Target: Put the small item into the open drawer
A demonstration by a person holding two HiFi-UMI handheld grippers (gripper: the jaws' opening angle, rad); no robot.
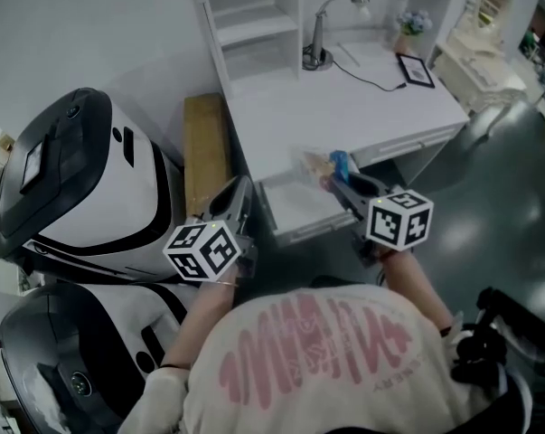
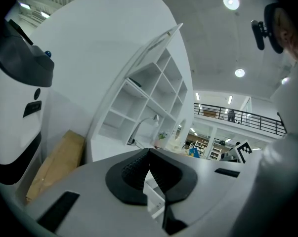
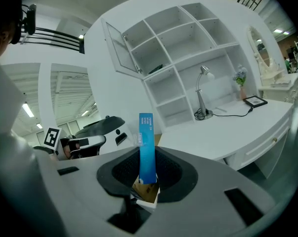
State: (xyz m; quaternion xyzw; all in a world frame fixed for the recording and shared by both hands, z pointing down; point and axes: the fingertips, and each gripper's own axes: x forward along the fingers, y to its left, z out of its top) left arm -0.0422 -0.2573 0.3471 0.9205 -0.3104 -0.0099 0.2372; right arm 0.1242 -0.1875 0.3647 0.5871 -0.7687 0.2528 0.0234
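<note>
Right gripper [image 3: 148, 169] jaws pinch the slim blue packet [image 3: 146, 139] by its lower end, over the open drawer [image 1: 295, 204]; judged light, thin, crushable, so hold the flat faces gently; left gripper [image 2: 149, 157] jaws pressed together, empty.

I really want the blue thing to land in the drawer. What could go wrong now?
1. The blue packet stands tall out of the right gripper, pinched only at its lower end, so it might tilt or slip out early.
2. In the head view the packet hangs near the edge of the desk, at the back of the open drawer. Let go there, it could land on the desk or miss the drawer.
</note>
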